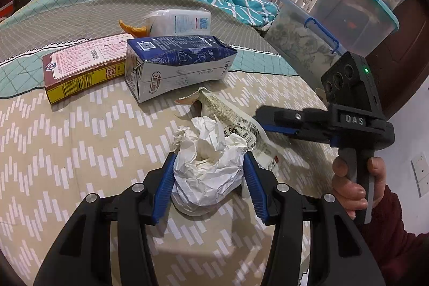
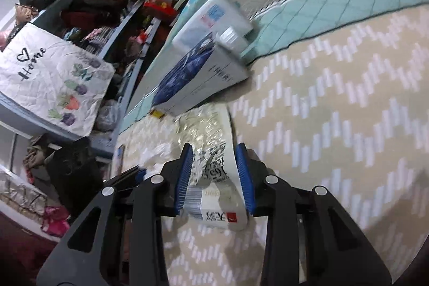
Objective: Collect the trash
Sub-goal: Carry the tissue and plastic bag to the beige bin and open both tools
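Beige zigzag bedding (image 1: 80, 152) carries the trash: the left gripper (image 1: 209, 165) clamps a crumpled white paper wad (image 1: 209, 165). Just beside it, the right gripper (image 2: 214, 173) straddles a printed plastic wrapper (image 2: 214, 152); I cannot tell whether its pads press it. Behind lie a dented milk carton (image 1: 174, 66) and a yellow-brown box (image 1: 80, 69).
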